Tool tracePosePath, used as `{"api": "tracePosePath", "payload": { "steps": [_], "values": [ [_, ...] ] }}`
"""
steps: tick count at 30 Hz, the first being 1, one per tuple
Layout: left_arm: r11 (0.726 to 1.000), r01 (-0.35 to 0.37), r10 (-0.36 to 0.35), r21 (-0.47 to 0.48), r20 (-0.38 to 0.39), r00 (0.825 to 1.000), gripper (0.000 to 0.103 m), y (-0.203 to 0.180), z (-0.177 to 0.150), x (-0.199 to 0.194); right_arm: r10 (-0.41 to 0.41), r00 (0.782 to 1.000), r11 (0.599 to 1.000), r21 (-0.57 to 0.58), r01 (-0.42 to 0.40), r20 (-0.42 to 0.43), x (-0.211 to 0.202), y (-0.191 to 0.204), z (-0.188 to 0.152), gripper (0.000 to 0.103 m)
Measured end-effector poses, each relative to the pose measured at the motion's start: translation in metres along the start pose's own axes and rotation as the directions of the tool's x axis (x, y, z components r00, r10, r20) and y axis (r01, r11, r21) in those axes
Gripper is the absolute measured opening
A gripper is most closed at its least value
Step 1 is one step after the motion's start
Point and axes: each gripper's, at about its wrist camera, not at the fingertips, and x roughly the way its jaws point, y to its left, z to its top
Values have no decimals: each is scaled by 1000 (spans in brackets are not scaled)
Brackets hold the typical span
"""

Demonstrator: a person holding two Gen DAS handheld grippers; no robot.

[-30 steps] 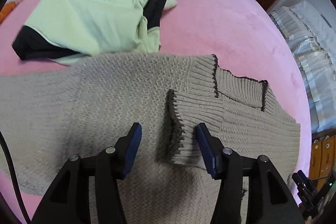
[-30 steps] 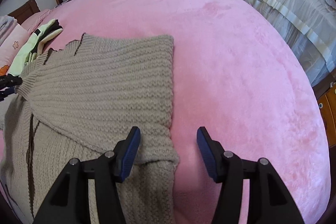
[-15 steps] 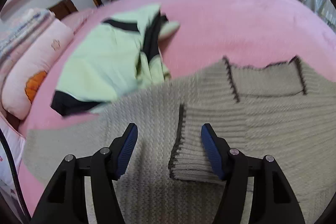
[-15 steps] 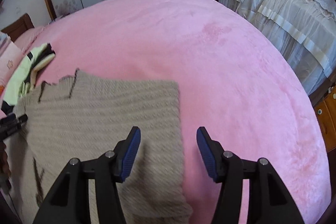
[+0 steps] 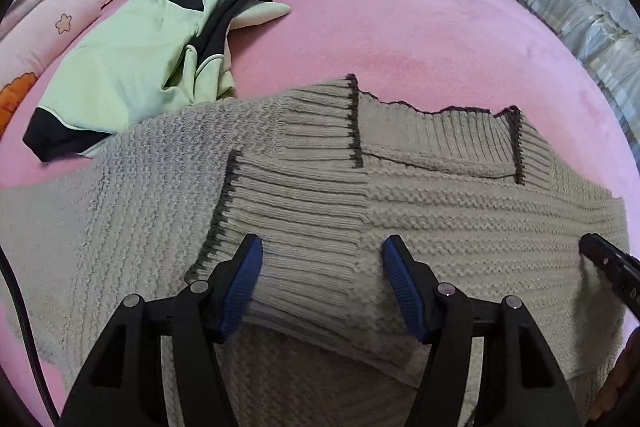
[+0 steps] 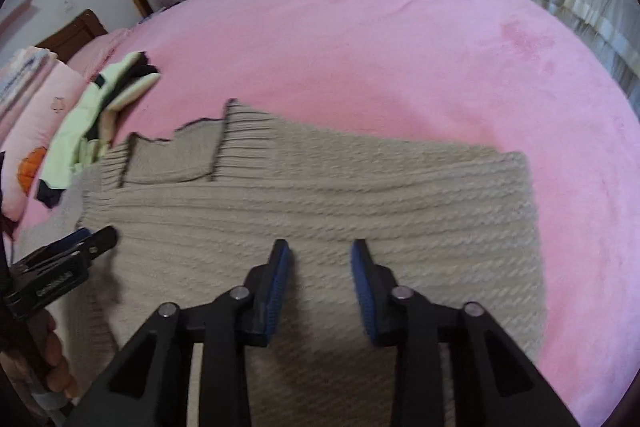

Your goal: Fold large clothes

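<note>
Both my left claw (image 5: 322, 281) and right claw (image 6: 321, 285) hang spread over the beige ribbed knit sweater (image 5: 400, 211) at centre frame, on the pink bed (image 6: 400, 47)

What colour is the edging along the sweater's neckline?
Dark brown to black edging on a beige knitted sweater, clearest in the left wrist view.

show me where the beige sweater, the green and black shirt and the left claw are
beige sweater (image 5: 460, 223), left wrist view, on its knitted body.
green and black shirt (image 5: 128, 75), left wrist view, on its green front.
left claw (image 5: 322, 281), left wrist view, midway between its fingertips.
</note>
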Motion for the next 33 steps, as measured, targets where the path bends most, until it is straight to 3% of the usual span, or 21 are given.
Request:
{"api": "tracePosePath", "payload": {
  "steps": [3, 6, 9, 11, 16, 18, 21, 25, 28, 31, 33],
  "values": [
    [999, 38, -38, -8, 5, 999, 62, 12, 2, 1, -69, 997, 997, 38, 69, 19, -5, -39, 0, 2],
    [998, 62, -62, -11, 1, 998, 62, 22, 4, -1, 1, 1000, 995, 102, -2, 12, -15, -78, -3, 0],
    [996, 80, -80, -28, -12, 997, 62, 27, 5, -7, -9, 1000, 993, 117, 7, 15, -30, -86, -8, 0],
    [995, 87, -88, -49, -14, 996, 63, 29, 2, -20, 1, 1000, 993, 121, -3, 19, -45, -79, -14, 5],
    [987, 149, -149, -62, 8, 989, 68, 26, -12, -59, 106, 993, 993, 56, -108, 43, -76, -28, -34, 5],
    [984, 168, -167, -55, 22, 986, 74, 21, -22, -72, 156, 987, 988, 16, -156, 34, -80, -4, -42, 5],
    [979, 200, -199, -42, 24, 980, 74, 8, -39, -80, 207, 978, 978, -32, -206, 2, -73, 33, -55, 5],
    [990, 138, -139, -41, -21, 990, 74, -5, -50, -54, 172, 984, 983, -53, -174, -49, -50, 52, -69, 5],
    [994, 98, -101, -51, -43, 994, 74, 3, -53, -37, 114, 993, 993, -14, -114, -38, -45, 21, -75, 2],
    [989, 133, -136, -59, -32, 990, 74, 10, -55, -34, -27, 1000, 1000, 1, 27, -4, -56, -16, -84, 2],
    [988, 147, -149, -55, -26, 989, 74, 14, -57, -35, -52, 999, 997, 51, 52, -10, -60, -50, -92, 0]
  ]
}}
